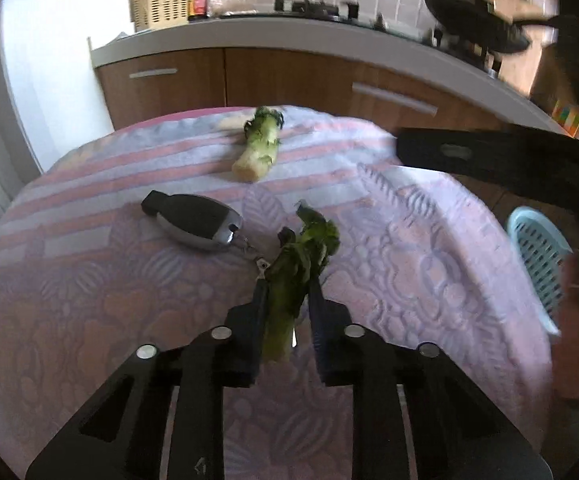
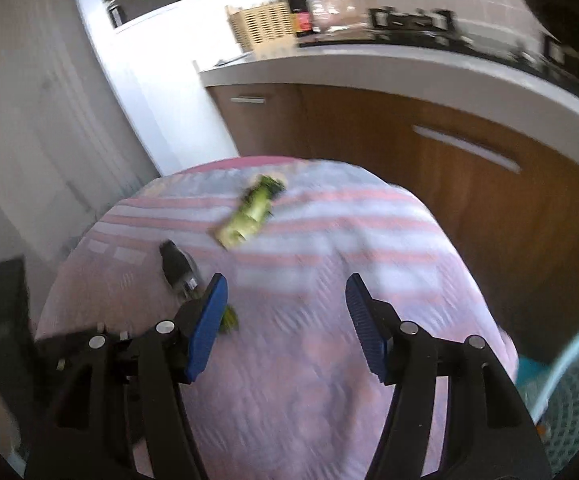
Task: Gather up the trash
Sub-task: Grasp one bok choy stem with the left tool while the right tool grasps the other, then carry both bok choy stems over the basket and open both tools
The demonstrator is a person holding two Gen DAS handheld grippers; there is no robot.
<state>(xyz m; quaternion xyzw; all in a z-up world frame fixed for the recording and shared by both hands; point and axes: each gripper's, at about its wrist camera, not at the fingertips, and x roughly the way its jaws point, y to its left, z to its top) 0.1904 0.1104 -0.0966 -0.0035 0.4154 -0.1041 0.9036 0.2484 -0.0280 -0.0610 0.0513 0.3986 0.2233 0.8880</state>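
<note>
My left gripper [image 1: 289,280] is shut on a green vegetable stalk [image 1: 293,280] and holds it just above the pink and lilac cloth of the table [image 1: 429,272]. A second vegetable stalk [image 1: 259,146] lies near the far edge of the table; it also shows in the right wrist view [image 2: 249,214]. My right gripper [image 2: 283,284] is open and empty above the middle of the table. A bit of the held stalk [image 2: 229,322] shows beside its left finger. A light blue basket [image 1: 537,264] stands off the table's right side; it also shows in the right wrist view [image 2: 569,392].
A black and silver car key [image 1: 195,220] with a ring lies on the cloth left of the held stalk; it also shows in the right wrist view [image 2: 179,270]. Wooden cabinets [image 1: 289,76] under a white counter stand behind the table. The other gripper's black arm [image 1: 489,156] reaches in from the right.
</note>
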